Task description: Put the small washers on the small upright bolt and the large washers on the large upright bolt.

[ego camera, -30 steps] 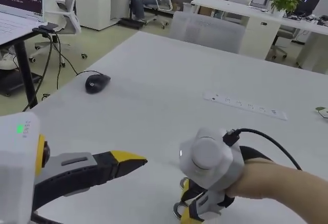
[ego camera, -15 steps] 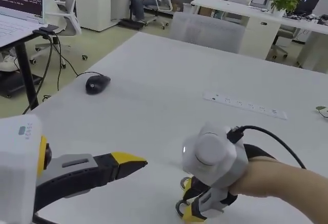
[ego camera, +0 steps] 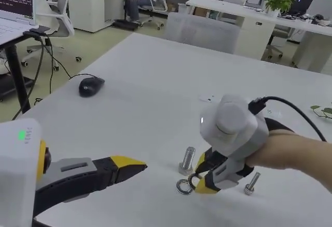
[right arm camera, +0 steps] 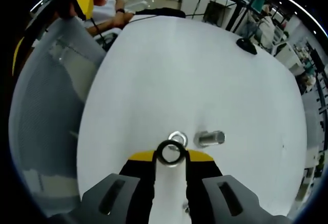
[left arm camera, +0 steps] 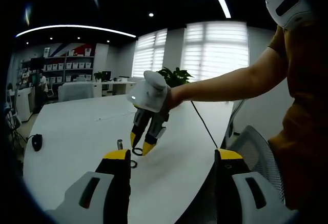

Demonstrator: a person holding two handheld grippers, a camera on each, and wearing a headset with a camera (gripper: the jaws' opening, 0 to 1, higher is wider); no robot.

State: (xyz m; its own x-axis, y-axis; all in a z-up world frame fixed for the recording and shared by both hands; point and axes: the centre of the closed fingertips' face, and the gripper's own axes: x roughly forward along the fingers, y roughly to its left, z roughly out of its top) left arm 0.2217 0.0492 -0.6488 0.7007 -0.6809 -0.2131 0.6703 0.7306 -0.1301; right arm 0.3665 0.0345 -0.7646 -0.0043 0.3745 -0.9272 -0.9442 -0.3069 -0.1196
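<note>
My right gripper (ego camera: pixel 203 184) hangs just above the table, shut on a dark ring washer (right arm camera: pixel 170 153) held between its yellow tips (right arm camera: pixel 197 156). A second washer (ego camera: pixel 183 187) lies flat on the table right under the tips. The large bolt (ego camera: pixel 187 160) stands upright on its head just beyond that washer, also seen as the large bolt (right arm camera: pixel 210 138). A small bolt (ego camera: pixel 251 183) stands to the right of the gripper. My left gripper (left arm camera: pixel 173 155) is open and holds nothing, low at the near left as the left gripper (ego camera: pixel 129 165).
A black mouse (ego camera: pixel 91 85) with its cable lies at the far left of the white table (ego camera: pixel 155 81). A power strip (ego camera: pixel 207 98) lies beyond the right gripper. A mesh chair (right arm camera: pixel 46 96) stands at the table's near edge.
My right gripper has risen and moved right with a washer between its tips. The two bolts and a washer on the table have come into sight. The left gripper has stayed put.
</note>
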